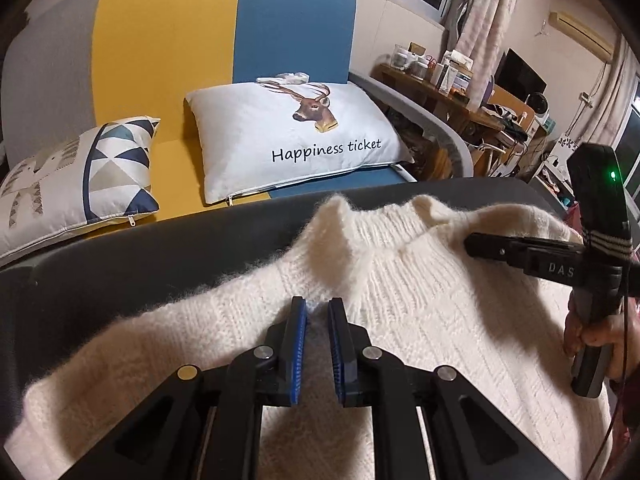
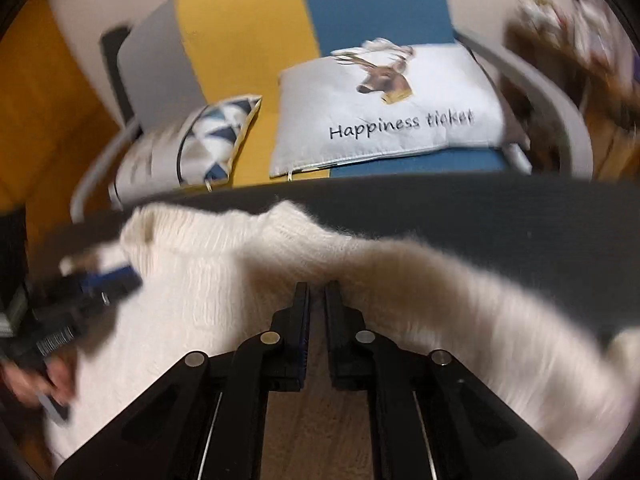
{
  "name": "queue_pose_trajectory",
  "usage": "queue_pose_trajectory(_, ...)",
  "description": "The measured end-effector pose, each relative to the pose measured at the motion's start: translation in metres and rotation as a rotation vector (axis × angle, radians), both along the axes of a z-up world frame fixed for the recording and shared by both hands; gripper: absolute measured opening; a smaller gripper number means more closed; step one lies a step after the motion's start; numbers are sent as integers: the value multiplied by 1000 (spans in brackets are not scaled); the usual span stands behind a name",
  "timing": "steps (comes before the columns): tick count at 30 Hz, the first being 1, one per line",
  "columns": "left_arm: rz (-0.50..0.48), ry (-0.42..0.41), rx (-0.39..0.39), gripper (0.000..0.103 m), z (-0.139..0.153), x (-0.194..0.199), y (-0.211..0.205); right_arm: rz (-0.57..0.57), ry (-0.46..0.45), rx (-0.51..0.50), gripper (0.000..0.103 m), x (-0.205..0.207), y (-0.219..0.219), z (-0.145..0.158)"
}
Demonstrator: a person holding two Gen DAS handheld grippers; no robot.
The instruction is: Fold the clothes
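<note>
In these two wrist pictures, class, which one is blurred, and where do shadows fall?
Right wrist view: motion-smeared, worst at the edges, the left gripper streaked. Left wrist view: sharp, pillow lettering crisp; the right gripper casts a dark shadow across the white sweater. Both views bend straight lines, fisheye fashion.

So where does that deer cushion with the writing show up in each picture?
Left wrist view: the deer cushion sits centre, upper half, on the sofa.
Right wrist view: the deer cushion sits right of centre, upper half, blurred.
Shared landmark: the triangle-patterned cushion lies to its left in both.
</note>
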State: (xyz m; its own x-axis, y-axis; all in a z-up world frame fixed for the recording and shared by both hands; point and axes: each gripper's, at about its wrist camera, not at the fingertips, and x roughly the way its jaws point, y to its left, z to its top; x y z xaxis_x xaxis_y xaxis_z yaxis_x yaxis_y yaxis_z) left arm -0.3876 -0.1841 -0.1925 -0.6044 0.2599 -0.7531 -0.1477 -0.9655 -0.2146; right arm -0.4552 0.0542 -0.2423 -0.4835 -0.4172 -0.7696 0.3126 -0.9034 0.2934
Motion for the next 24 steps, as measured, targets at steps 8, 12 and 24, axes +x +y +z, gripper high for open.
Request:
queue_pose_trajectory(8, -70, 51, -94, 10, 28, -13, -15, 197, 70, 46, 7, 23, -29, 34)
queue_pose_trajectory(12, -203, 35, -249, 10, 25, -30, 2, 279, 53, 71, 10, 20, -46, 30)
queue_pose_trajectory(24, -398, -39, -145, 17, 34, -42, -2, 253, -49, -160, 10, 11, -14, -7)
